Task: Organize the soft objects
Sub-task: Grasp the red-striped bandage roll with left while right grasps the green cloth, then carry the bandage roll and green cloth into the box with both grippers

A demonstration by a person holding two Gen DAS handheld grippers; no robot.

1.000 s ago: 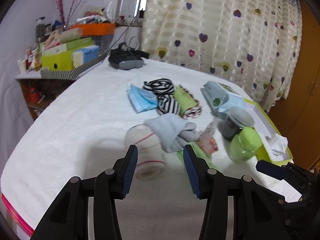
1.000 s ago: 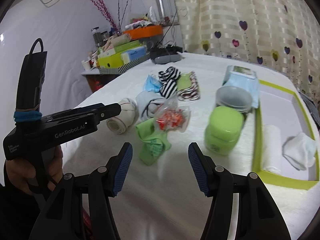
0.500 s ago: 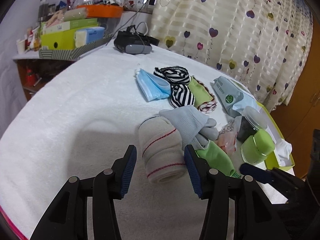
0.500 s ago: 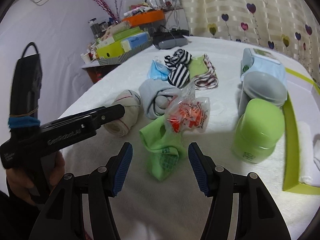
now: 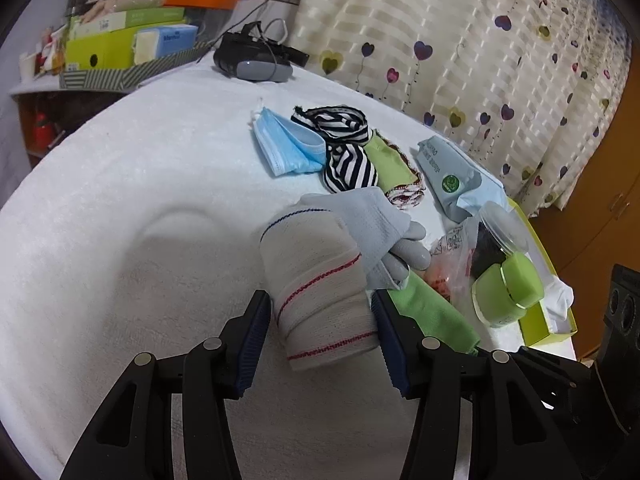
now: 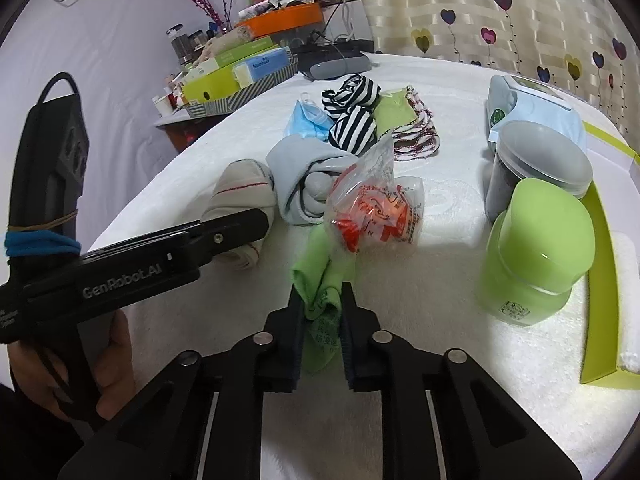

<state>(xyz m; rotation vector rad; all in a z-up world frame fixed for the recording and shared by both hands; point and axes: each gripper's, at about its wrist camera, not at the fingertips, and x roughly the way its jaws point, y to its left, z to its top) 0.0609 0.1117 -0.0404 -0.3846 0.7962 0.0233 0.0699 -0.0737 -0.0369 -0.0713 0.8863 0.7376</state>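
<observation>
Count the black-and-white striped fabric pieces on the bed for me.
2. One striped piece lies farther back beside the blue face mask; the other striped piece sits just in front, against the green cloth with patterned trim. More may be hidden underneath.

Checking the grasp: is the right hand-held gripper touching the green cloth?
Touching. The right wrist view shows the right hand-held gripper pinching the green cloth.

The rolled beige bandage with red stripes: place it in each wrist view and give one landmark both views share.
Left wrist view: rolled beige bandage sits at centre, between the open left claw pads.
Right wrist view: the bandage lies left of centre, partly behind the left claw's arm.
Shared landmark: the striped sock, beyond the bandage in both.
</observation>
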